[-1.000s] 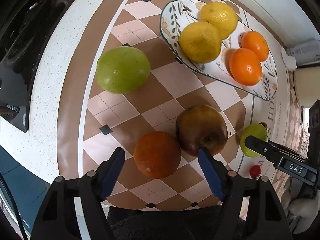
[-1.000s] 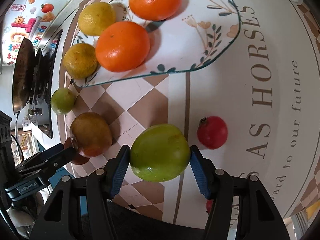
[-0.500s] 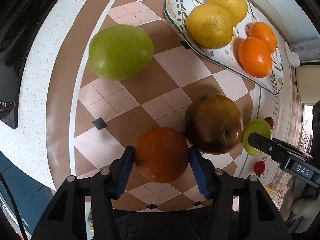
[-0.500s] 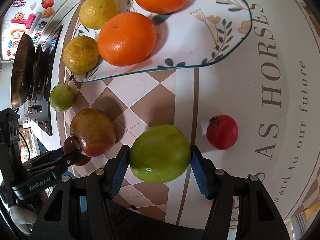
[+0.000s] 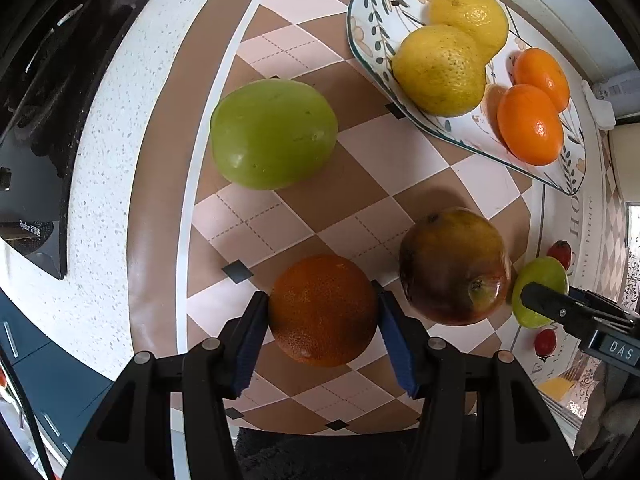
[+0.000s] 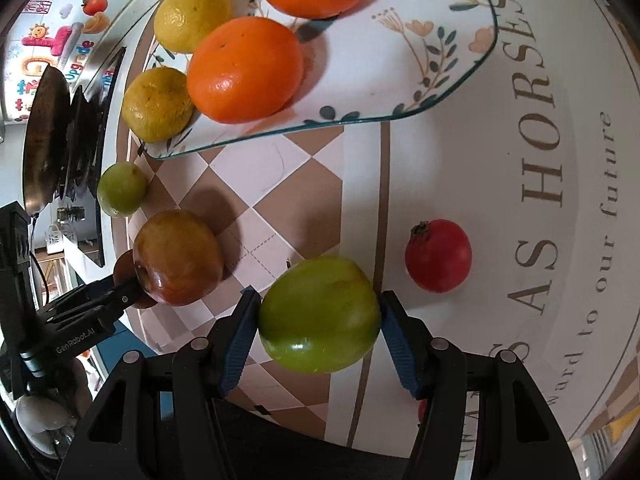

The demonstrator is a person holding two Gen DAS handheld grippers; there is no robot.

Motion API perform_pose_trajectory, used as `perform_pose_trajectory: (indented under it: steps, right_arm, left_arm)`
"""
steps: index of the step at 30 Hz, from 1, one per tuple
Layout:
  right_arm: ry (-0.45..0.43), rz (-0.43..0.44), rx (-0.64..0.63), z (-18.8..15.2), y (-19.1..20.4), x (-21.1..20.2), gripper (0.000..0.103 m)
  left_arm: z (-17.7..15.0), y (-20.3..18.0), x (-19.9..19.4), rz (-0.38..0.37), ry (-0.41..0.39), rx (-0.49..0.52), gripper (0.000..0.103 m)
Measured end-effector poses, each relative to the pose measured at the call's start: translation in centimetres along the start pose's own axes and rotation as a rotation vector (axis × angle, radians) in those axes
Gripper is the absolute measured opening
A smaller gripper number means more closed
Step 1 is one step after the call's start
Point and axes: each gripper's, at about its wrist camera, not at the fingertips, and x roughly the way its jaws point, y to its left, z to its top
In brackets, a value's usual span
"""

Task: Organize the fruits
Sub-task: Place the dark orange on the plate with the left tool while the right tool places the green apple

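Note:
My left gripper (image 5: 322, 334) is shut on a dark orange (image 5: 323, 310) on the checked mat. My right gripper (image 6: 318, 334) is shut on a green fruit (image 6: 319, 314), also seen in the left wrist view (image 5: 538, 296). A brown-red apple (image 5: 454, 266) (image 6: 178, 258) lies between them. A bigger green fruit (image 5: 274, 134) (image 6: 121, 189) lies further left. A patterned plate (image 5: 368, 40) (image 6: 440, 60) holds two yellow citrus (image 5: 440, 70) and two oranges (image 6: 245, 70).
A small red fruit (image 6: 438, 256) lies right of the green fruit I hold, and another small red one (image 5: 545, 342) shows near my right gripper. A black stove (image 5: 44, 92) with a pan (image 6: 42, 136) borders the speckled counter on the left.
My left gripper moved forward and closed on the dark orange. My right gripper still holds the green fruit and shifted slightly toward the plate.

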Motion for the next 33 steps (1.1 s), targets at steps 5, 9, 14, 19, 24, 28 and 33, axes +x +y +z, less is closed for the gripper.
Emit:
perform_pose_trajectory:
  steps: [5, 9, 14, 19, 24, 28, 33]
  right_arm:
    - [-0.009, -0.026, -0.044, -0.2, 0.9, 0.3, 0.062]
    - [-0.007, -0.043, -0.067, -0.6, 1.1, 0.2, 0.061]
    - [-0.049, -0.009, -0.047, -0.7, 0.9, -1.4, 0.061]
    - [-0.138, 0.042, -0.030, 0.9, 0.8, -5.4, 0.061]
    - [-0.229, 0.041, -0.008, 4.1, -0.1, -8.8, 0.061]
    - [-0.265, 0.002, 0.012, 7.7, -1.3, -9.9, 0.061]
    - [-0.254, -0.064, 0.013, 10.5, -2.2, -9.1, 0.061]
  left_arm:
    - [-0.2, 0.5, -0.4, -0.011, 0.001, -0.016, 0.053]
    - [-0.3, 0.5, -1.0, -0.020, -0.010, -0.022, 0.053]
    - [0.1, 0.4, -3.6, -0.055, -0.051, -0.025, 0.052]
    - [1.7, -0.4, -8.1, -0.116, -0.119, -0.016, 0.053]
    - [5.9, -1.9, -11.4, -0.124, -0.175, 0.009, 0.052]
    - [10.0, -2.9, -11.1, -0.076, -0.179, 0.024, 0.053]
    - [14.7, -3.7, -7.9, 0.007, -0.148, 0.026, 0.053]
